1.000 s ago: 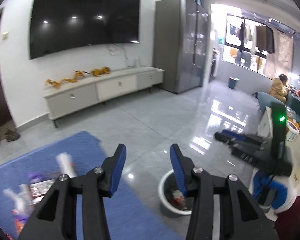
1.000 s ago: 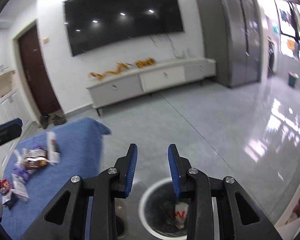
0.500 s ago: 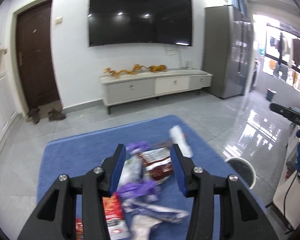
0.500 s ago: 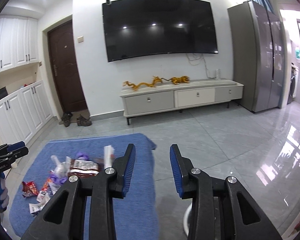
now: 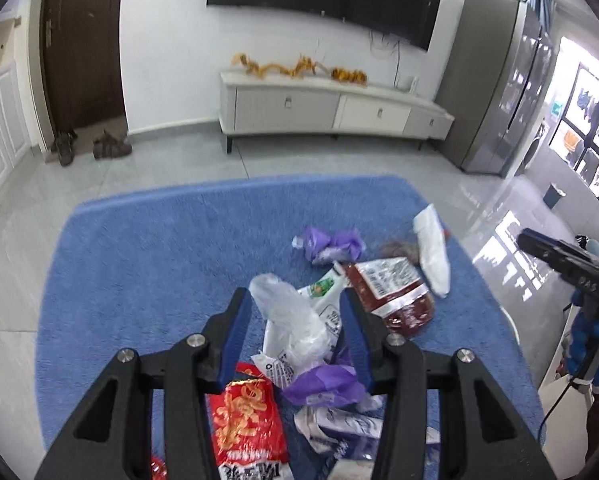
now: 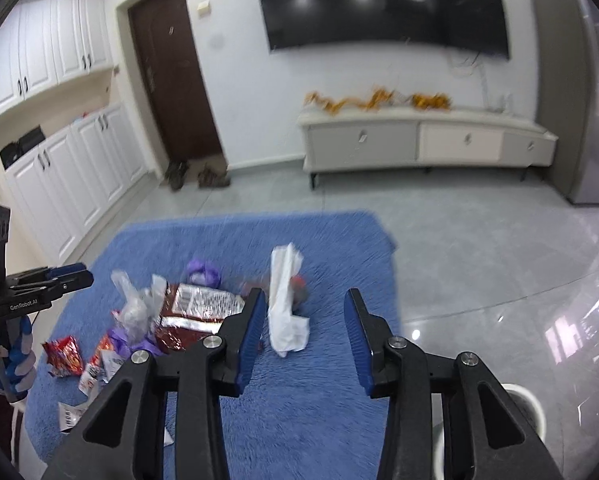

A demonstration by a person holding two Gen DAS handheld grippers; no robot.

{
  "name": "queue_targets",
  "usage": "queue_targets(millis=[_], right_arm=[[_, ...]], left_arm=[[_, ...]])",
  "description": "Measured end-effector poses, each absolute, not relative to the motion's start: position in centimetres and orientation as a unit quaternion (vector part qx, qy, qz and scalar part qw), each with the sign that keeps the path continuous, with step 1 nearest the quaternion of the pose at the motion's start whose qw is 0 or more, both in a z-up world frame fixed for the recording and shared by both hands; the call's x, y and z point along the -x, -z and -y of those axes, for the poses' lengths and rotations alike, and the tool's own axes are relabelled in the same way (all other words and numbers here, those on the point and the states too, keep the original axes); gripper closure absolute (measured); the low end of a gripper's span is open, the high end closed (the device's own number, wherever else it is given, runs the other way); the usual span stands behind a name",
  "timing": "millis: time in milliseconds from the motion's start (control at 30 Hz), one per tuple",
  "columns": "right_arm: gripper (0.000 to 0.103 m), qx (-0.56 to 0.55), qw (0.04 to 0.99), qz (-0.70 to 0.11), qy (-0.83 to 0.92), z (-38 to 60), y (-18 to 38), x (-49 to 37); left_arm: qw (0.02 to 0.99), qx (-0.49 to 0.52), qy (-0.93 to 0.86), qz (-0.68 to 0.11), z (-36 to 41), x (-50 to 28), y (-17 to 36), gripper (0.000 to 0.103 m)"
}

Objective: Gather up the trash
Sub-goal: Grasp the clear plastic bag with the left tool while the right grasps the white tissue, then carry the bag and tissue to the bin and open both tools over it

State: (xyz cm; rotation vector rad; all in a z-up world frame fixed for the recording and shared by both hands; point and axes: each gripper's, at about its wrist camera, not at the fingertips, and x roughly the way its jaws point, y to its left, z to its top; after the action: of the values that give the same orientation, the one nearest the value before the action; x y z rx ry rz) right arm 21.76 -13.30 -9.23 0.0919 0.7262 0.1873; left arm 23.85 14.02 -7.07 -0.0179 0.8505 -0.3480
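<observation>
Several wrappers lie scattered on a blue rug (image 5: 159,248). My left gripper (image 5: 293,320) hovers open over a clear plastic bag (image 5: 295,320), which shows between its blue pads without being pressed. A red snack packet (image 5: 247,420) and purple wrappers (image 5: 323,388) lie under it, a dark red foil bag (image 5: 391,292) to the right. My right gripper (image 6: 305,328) is above the rug (image 6: 299,420), its jaws opening, with a white crumpled wrapper (image 6: 285,312) just beyond its left pad and nothing gripped. The white trash bin (image 6: 535,408) shows at the lower right.
Grey tiled floor surrounds the rug. A low white TV cabinet (image 5: 331,108) stands against the far wall under a wall-mounted TV (image 6: 383,4). White cupboards (image 6: 59,168), a brown door (image 6: 175,72) and shoes (image 6: 197,174) are at the left. A grey cabinet (image 5: 495,96) stands at the right.
Both grippers have swung from over the trash bin to over the rug and its wrappers. The left one has dropped closer to the pile. The right jaws have widened a little.
</observation>
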Motion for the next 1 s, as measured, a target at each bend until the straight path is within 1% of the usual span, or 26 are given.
queue_targets(millis=[200,300,367,400,433,467,500,567,767,1000], right_arm=[[0.063,-0.048,0.904,-0.408,-0.12,10.5,14.7,-27.2],[0.063,-0.053,0.895,-0.425,-0.124,10.0,16.5,-28.6],[0.063,-0.061,0.89,-0.434,-0.125,10.1,17.7,-29.2],[0.066,-0.063,0.889,-0.436,-0.125,10.1,18.1,-29.4],[0.071,-0.066,0.887,-0.438,-0.127,10.1,18.5,-29.6],[0.089,-0.068,0.886,-0.439,-0.131,10.3,18.7,-29.6],[0.096,-0.069,0.885,-0.439,-0.136,10.3,18.8,-29.6],[0.097,-0.071,0.886,-0.436,-0.144,10.4,18.7,-29.4],[0.098,-0.063,0.893,-0.413,-0.165,10.0,17.3,-27.6],[0.098,-0.071,0.908,-0.378,-0.168,10.8,13.8,-23.7]], left_arm=[[0.884,0.006,0.162,-0.438,-13.4,-26.9,9.4,0.06],[0.88,0.005,0.163,-0.446,-13.3,-27.9,10.1,0.067],[0.877,0.006,0.164,-0.451,-13.1,-28.3,10.5,0.074],[0.876,0.008,0.165,-0.454,-13.1,-28.5,10.7,0.077],[0.874,0.009,0.166,-0.456,-13.0,-28.7,10.7,0.085],[0.873,0.01,0.167,-0.457,-13.0,-28.8,10.7,0.094],[0.873,0.01,0.168,-0.458,-12.9,-28.8,10.7,0.095],[0.875,0.013,0.169,-0.453,-13.0,-28.5,10.3,0.097],[0.885,0.019,0.171,-0.432,-12.9,-26.7,8.4,0.099],[0.906,0.027,0.166,-0.389,-13.3,-23.4,3.9,0.1]])
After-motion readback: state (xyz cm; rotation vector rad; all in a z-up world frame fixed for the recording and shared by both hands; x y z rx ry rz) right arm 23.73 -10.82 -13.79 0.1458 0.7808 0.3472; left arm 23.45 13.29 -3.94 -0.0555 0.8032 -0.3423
